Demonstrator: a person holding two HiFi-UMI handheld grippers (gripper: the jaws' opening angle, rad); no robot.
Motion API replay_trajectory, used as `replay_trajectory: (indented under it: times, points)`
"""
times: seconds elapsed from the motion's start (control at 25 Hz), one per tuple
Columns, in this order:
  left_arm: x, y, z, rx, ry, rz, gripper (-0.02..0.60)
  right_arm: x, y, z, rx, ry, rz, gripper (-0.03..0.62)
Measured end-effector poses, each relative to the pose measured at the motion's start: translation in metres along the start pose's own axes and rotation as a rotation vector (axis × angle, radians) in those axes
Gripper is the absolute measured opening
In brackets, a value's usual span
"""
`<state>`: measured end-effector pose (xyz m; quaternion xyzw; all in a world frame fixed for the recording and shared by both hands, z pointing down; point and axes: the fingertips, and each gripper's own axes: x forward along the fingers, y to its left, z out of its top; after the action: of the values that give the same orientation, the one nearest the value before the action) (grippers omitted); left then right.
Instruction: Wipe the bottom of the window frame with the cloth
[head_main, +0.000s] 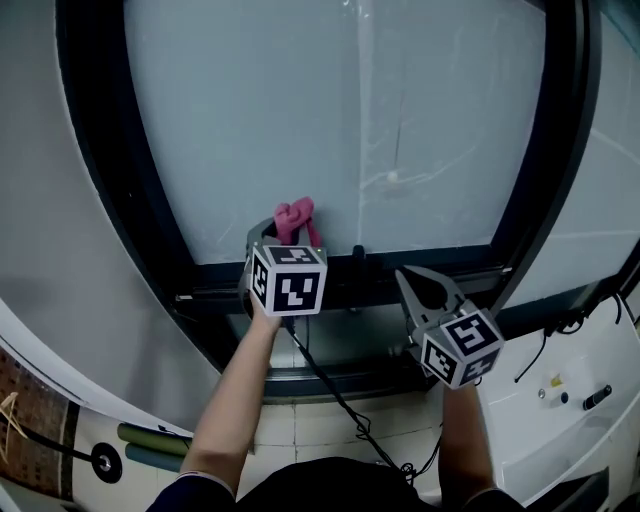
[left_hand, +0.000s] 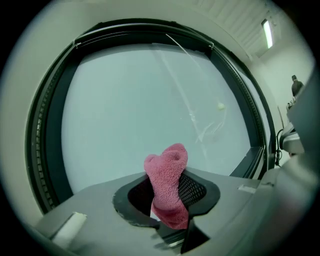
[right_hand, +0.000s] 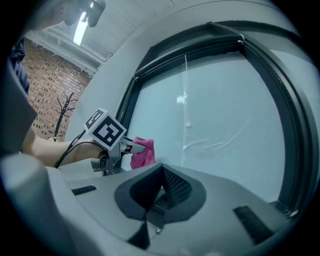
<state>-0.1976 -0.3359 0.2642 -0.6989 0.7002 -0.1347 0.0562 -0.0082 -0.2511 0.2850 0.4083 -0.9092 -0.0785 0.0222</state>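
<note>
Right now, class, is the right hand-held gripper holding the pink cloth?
No: the right hand-held gripper has its jaws together on nothing, and the pink cloth is clamped in the left hand-held gripper.

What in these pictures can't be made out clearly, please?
- Whether the cloth touches the frame's bottom rail: head view, the marker cube covers it.
- Cloth's lower end: left gripper view, hidden inside the left claw.
- Small items on the white ledge: head view, too small.

Lower part of cloth (head_main: 295, 212) hidden behind left gripper (head_main: 289, 238); window frame (head_main: 430, 270) top cut off by head-view edge.
</note>
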Motion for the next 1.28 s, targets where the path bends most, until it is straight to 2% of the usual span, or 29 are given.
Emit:
replay_trajectory:
  times: [0.32,0.56,0.72,0.84,1.0,1.28]
  points:
    - [0.023,-0.108,0.05,-0.008,-0.05,-0.131,0.117,-0.058,-0.07,-0.009,0.01,0.009,-0.109,0.002]
    - [0.036,-0.164,0.059,-0.049,-0.027,-0.167,0.117,-0.083,-0.108,-0.023,0.025,0.044,-0.115,0.002]
    - [0.047,-0.192,0.053,-0.092,0.004,-0.156,0.117,-0.094,-0.127,-0.034,0.04,0.065,-0.109,0.002]
    - [0.056,-0.203,0.039,-0.118,0.051,-0.12,0.117,-0.099,-0.135,-0.041,0.052,0.079,-0.097,0.002]
    - [0.066,-0.209,0.02,-0.137,0.1,-0.049,0.117,-0.102,-0.141,-0.053,0.083,0.084,-0.081,0.002]
    - [0.086,-0.212,-0.026,-0.161,0.191,0.014,0.117,-0.1,-0.149,-0.062,0.073,0.117,-0.068,0.002]
